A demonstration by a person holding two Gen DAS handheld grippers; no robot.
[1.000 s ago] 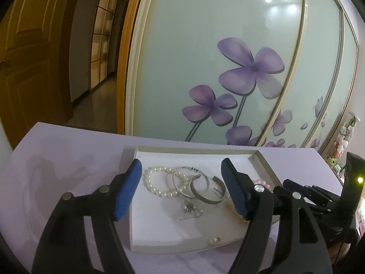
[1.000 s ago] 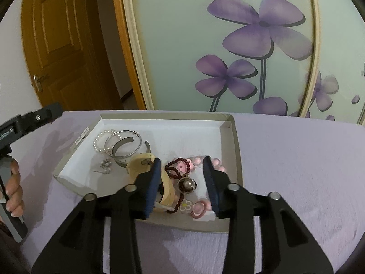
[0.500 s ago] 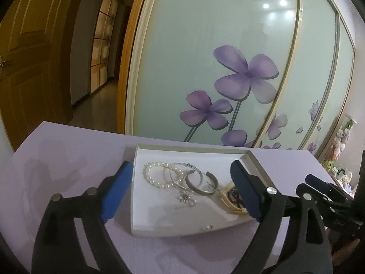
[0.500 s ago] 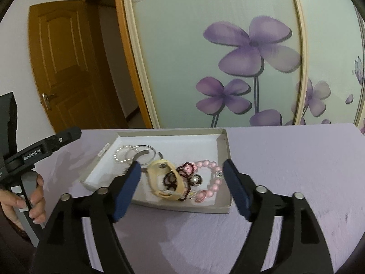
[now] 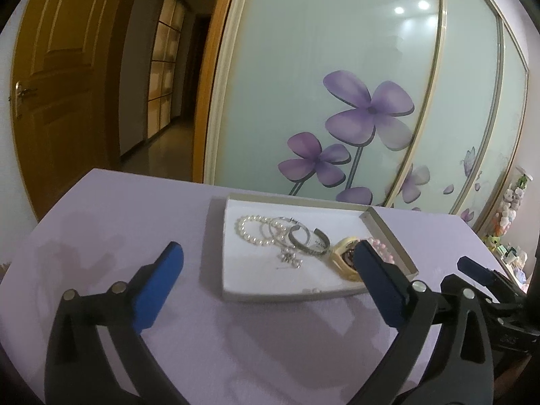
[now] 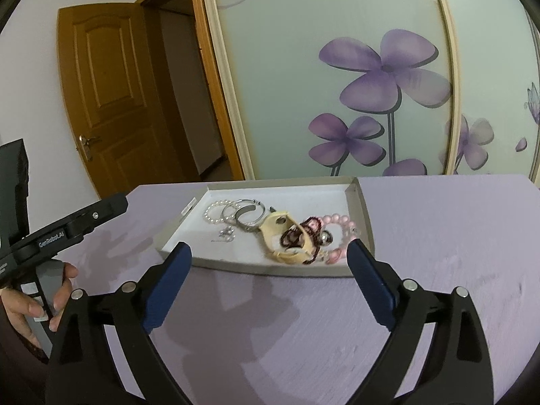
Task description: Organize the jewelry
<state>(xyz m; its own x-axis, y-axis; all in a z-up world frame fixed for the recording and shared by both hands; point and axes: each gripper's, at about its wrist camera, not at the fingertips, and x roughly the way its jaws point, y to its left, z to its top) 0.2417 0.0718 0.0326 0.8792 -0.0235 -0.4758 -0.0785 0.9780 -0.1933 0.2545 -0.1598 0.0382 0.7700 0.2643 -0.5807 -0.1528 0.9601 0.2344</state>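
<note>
A shallow grey tray (image 5: 236, 290) (image 6: 236, 265) with a white floor lies on the purple table. It holds a pearl bracelet (image 5: 248, 231) (image 6: 212, 212), silver bangles (image 5: 303, 238) (image 6: 246, 214), a small silver charm (image 5: 288, 258) (image 6: 225, 233), a cream bangle (image 5: 344, 260) (image 6: 283, 236), dark red beads (image 6: 297, 236) and a pink bead bracelet (image 6: 341, 236). My left gripper (image 5: 270, 276) is open and empty, in front of the tray. My right gripper (image 6: 270, 270) is open and empty, just short of the tray's near edge.
The purple table (image 6: 438, 236) stretches around the tray. Behind it stands a glass sliding door with purple flowers (image 5: 337, 101). A wooden door (image 6: 108, 94) is at the left. The other gripper shows in each view (image 5: 489, 280) (image 6: 67, 229).
Both grippers have pulled back from the tray and opened wide. The right one was over the beads and cream bangle; they now lie loose in the tray.
</note>
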